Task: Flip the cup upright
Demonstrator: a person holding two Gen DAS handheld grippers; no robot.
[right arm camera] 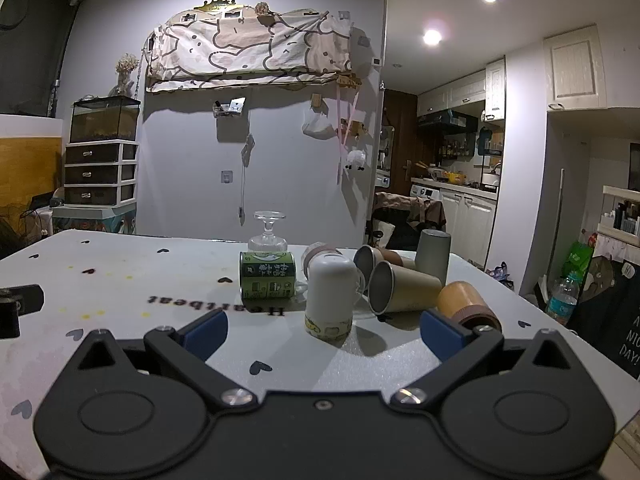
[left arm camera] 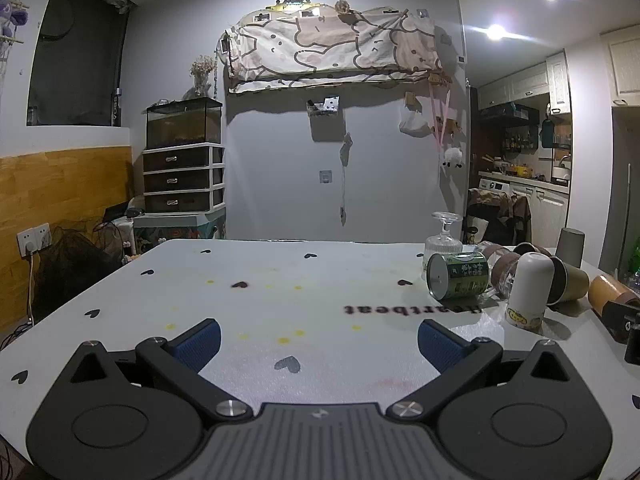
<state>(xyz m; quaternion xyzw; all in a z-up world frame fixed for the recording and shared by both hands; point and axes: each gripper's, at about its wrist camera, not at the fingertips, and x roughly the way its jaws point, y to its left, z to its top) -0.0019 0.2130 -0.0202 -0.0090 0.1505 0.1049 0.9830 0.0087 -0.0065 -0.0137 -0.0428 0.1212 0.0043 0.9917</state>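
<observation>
Several cups are clustered on the white heart-printed table; nearest the right gripper stands a white ceramic cup with a yellow printed band, inverted, mouth down, just ahead of the spread, empty jaws. The left gripper is also held wide apart, empty, well left of the cluster. The white cup is best taken mid-body, squarely, clear of the green-labelled tin can on its side and the tan paper cup lying on its side, then lifted before being rotated.

White cup mouth-down on table, cartoon band at rim, nearest of cluster of cups.
</observation>
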